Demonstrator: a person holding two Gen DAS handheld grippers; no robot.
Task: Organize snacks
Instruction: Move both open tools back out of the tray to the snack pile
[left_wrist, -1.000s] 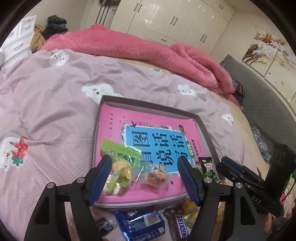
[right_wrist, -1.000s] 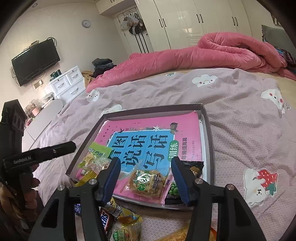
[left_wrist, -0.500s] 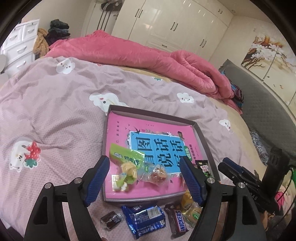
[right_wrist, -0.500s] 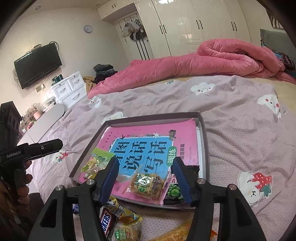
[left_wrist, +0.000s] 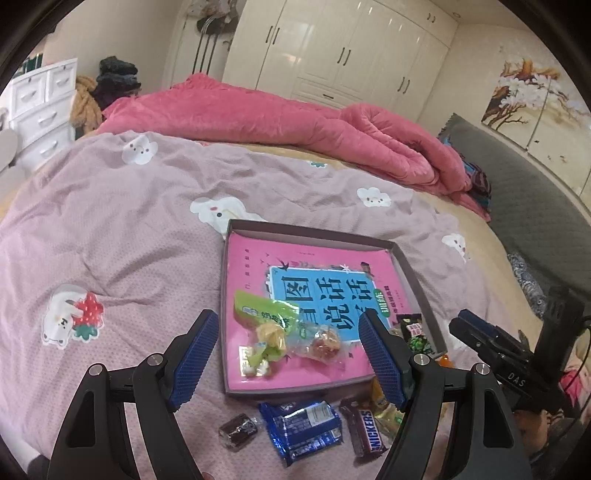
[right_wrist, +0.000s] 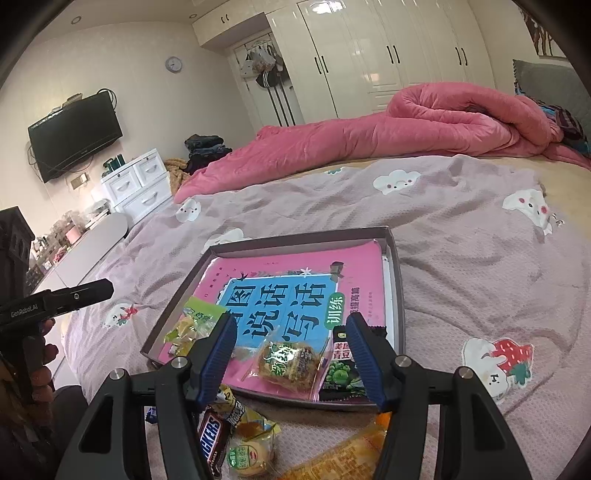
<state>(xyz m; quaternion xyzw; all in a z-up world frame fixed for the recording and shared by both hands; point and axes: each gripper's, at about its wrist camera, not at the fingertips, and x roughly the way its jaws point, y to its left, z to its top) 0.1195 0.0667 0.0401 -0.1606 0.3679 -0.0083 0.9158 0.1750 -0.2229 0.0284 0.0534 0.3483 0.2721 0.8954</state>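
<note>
1. Nearest in the left wrist view, loose on the bed (left_wrist: 110, 229) in front of the tray: a small dark wrapped sweet (left_wrist: 238, 431), a blue packet (left_wrist: 304, 424) and a Snickers bar (left_wrist: 365, 428), with yellow packets (left_wrist: 386, 413) beside it, partly hidden. That makes three clear pieces plus some I cannot count.
2. The left hand-held gripper (left_wrist: 286, 363) stands wide with nothing between its pads. The blue packet lies just below and ahead of it, long axis roughly across the gap, so this gripper looks the nearer one for it.
3. The right hand-held gripper (right_wrist: 290, 363) is about half spread and holds nothing. A clear-wrapped biscuit (right_wrist: 291, 363) appears between its fingers, but it rests in the tray, untouched. Close under this gripper the Snickers bar (right_wrist: 212, 437) lies lengthwise toward the camera, next to a yellow-green round snack (right_wrist: 247, 448) and an orange packet (right_wrist: 343, 454).
4. Inside the shallow tray (left_wrist: 321, 230), near its front edge: a green bag (left_wrist: 264, 312), a clear-wrapped reddish sweet (left_wrist: 325, 341) and a dark green-pea packet (left_wrist: 415, 332) in the right corner. With the biscuit, which may be that same sweet, I judge three or four snacks stowed.
5. Under them lies one pink book (left_wrist: 314, 266) with a blue title panel.
6. Farthest, a rolled pink quilt (left_wrist: 295, 122) lies across the bed.
</note>
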